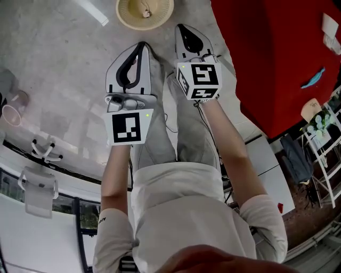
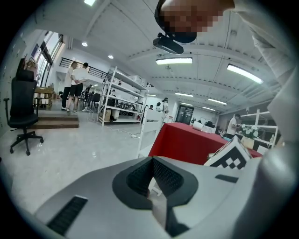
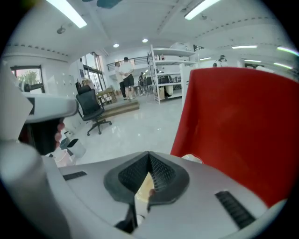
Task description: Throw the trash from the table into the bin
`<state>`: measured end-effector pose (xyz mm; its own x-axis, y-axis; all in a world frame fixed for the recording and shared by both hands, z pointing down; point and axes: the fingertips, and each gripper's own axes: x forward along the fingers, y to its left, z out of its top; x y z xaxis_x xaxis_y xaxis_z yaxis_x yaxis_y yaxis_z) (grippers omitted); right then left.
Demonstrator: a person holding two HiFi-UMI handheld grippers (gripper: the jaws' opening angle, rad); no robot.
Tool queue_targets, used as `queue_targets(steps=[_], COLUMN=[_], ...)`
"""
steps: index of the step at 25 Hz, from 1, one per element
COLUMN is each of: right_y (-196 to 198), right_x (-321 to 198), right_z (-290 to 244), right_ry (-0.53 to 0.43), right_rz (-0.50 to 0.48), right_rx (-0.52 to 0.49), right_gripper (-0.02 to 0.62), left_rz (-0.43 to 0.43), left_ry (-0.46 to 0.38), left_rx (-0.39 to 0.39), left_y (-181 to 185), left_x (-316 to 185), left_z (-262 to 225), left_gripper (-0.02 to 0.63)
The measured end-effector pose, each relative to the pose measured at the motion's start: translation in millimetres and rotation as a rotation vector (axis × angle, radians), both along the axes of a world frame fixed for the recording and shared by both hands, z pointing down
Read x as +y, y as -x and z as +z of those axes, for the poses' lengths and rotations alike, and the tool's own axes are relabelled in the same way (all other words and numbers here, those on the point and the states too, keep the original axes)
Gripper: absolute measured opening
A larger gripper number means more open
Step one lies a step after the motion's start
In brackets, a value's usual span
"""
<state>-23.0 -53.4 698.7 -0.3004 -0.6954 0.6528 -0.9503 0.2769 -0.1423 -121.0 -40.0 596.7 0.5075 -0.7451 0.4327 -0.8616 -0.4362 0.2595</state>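
Risk from here is mostly one of reach. Both the left tongs (image 1: 140, 46) and the right tongs (image 1: 181, 27) are pressed together with nothing between them. Brought to the bench (image 1: 277, 58) like this, they would likely shove any remaining trash rather than pinch it. The red cloth hangs just to the right of the right tongs, so a careless swing could snag it. The bin (image 1: 126, 17) looks light, and a low pass might tip it.

The head view shows that bin on the floor just beyond both tips, with a small scrap (image 1: 145, 10) lying inside. The right gripper view gives only a cream sliver through the slit below its shut tips (image 3: 149, 156), probably the bin. The left gripper view misses the bin altogether. Past its closed tips (image 2: 152, 161) it shows open floor, shelves (image 2: 122, 100) and the bench (image 2: 187, 142) from the side. Whether more trash lies on that bench I cannot tell.
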Motion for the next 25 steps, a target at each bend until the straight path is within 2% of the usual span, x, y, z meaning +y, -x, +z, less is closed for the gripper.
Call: queue_targets(steps=[4, 10, 14, 25], right_y=[-22, -69, -108, -226], right_x=[13, 41, 68, 149], right_z=[-46, -112, -168, -294], right_ry=[-0.095, -0.156, -0.237, -0.395], right_rz=[0.045, 0.111, 0.106, 0.189], right_rx=[-0.057, -0.194, -0.191, -0.176], right_gripper=[0.006, 0.007, 0.007, 0.006], left_rz=[0.015, 0.044, 0.064, 0.159], left_ry=[-0.014, -0.081, -0.161, -0.278], left_rx=[-0.009, -0.008, -0.002, 0.015], left_y=[-22, -67, -104, -212], left_x=[11, 29, 47, 119], left_z=[-8, -49, -91, -203], left_gripper=[0.005, 0.005, 0.005, 0.005])
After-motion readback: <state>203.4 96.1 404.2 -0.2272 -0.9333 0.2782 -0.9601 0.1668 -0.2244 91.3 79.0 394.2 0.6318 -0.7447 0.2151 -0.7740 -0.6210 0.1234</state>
